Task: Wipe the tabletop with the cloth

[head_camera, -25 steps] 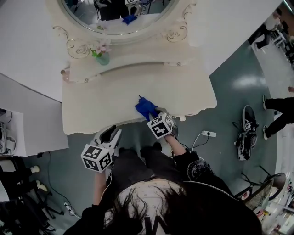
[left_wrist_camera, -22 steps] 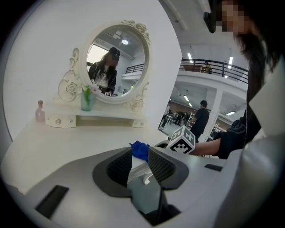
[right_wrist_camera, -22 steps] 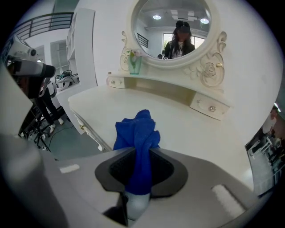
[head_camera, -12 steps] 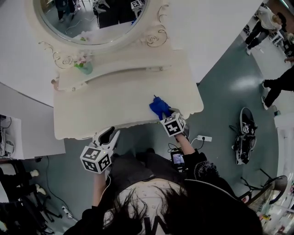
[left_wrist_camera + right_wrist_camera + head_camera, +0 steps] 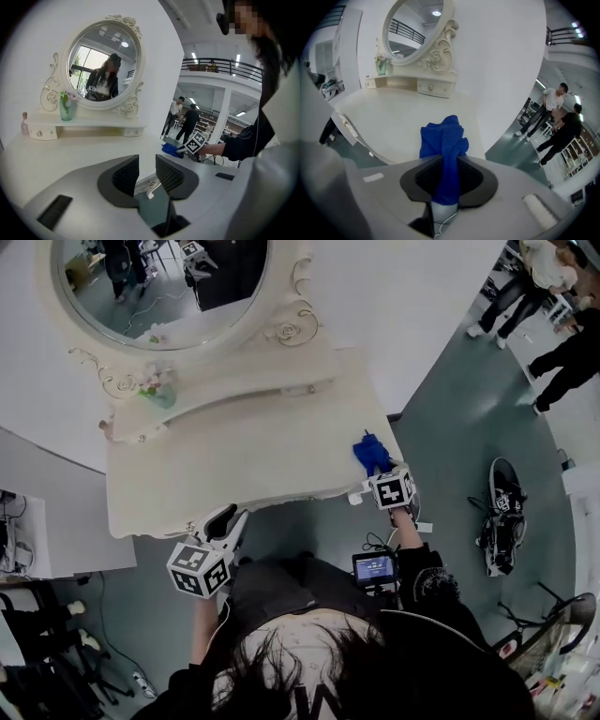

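Observation:
The blue cloth (image 5: 372,454) rests on the right front corner of the cream dressing tabletop (image 5: 234,456). My right gripper (image 5: 378,468) is shut on the cloth and reaches in from the table's front edge. In the right gripper view the cloth (image 5: 443,140) bunches up out of the jaws of that gripper (image 5: 449,176) and lies on the tabletop (image 5: 384,117). My left gripper (image 5: 220,521) hangs below the table's front edge at the left, off the top. Seen in its own view, the left gripper (image 5: 146,171) is narrowly open with nothing in it, and the cloth (image 5: 169,149) shows far right.
An oval mirror (image 5: 159,287) stands at the back above a low shelf with small drawers. A green vase of flowers (image 5: 157,390) and a small pink bottle (image 5: 24,124) sit on that shelf's left. People (image 5: 553,296) stand on the floor to the right, near a dark bag (image 5: 497,512).
My right gripper has slid the cloth rightward along the front of the tabletop to its right corner. The left gripper has stayed below the front edge.

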Available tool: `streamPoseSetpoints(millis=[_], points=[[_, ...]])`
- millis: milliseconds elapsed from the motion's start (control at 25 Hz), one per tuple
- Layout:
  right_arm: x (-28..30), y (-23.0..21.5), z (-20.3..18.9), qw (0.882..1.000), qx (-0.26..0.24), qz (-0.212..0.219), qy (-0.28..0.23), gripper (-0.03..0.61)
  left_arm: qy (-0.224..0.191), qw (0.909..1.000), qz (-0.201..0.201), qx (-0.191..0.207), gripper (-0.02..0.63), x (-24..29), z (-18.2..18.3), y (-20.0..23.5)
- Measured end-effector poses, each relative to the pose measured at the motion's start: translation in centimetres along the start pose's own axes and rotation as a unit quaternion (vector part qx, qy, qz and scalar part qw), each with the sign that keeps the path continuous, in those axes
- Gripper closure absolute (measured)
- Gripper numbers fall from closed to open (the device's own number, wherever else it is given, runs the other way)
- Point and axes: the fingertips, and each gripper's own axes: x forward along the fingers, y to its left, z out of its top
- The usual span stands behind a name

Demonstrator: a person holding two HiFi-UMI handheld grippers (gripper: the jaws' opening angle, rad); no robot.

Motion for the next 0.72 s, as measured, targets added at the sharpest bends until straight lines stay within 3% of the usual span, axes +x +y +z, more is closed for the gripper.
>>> streamPoseSetpoints(millis=[120,280,600,720], points=[[-0.4,-2.9,-0.6,0.999,0.018,-0.027,0.001,0.491,0.003,1.0,-0.001,0.003,0.503,-0.1,0.2,-0.3],[-0.3,-3.9,-1.5,0.999,0.047,-0.025,0.006,0.491,0.009,0.9999,-0.001,0.005,0.503,-0.3,0.0,-0.2],[-1.3,-4.1,-0.5,0.998,0.042,-0.055,0.002,0.491,0.008,0.9999,0.012,-0.007,0.503,-2.1,-0.9,0.6],[-2.6,-2.6,1.2,0.998,0.033,-0.044,-0.012,0.491,0.008,0.9995,0.025,-0.016,0.503,-3.4,-1.6,1.8]])
